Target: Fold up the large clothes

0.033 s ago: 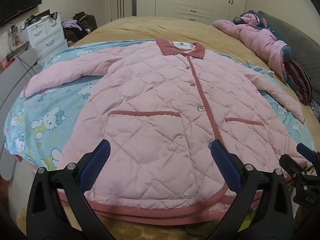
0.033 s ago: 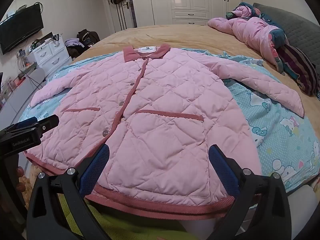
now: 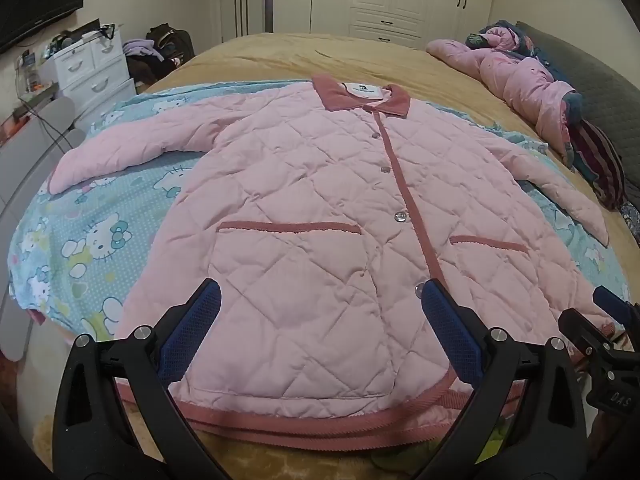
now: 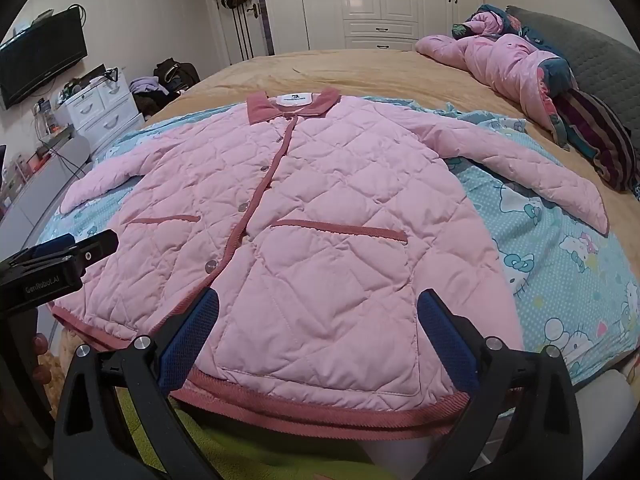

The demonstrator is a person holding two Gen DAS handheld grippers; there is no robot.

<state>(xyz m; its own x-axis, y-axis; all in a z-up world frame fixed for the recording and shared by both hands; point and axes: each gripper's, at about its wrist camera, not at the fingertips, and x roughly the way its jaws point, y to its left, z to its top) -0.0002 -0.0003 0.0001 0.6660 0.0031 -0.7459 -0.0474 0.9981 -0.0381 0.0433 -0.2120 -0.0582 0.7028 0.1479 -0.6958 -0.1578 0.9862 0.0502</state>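
Both pairs of jaws stand wide apart, holding nothing, the left gripper (image 3: 320, 320) and right gripper (image 4: 318, 320) poised over the hem. The quilted pink jacket (image 3: 320, 208), buttoned, dusty-rose trimmed, lies flat, sleeves spread, on a cartoon-cat sheet (image 3: 96, 240) over the tan bed (image 3: 320, 56).

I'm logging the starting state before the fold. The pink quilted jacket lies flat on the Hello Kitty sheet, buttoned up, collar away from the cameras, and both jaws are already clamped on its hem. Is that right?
Not quite: neither gripper holds the hem. The left gripper and right gripper both have their jaws wide open above the jacket, as each wrist view shows. The rest is right: buttoned, flat on the Hello Kitty sheet, collar far.
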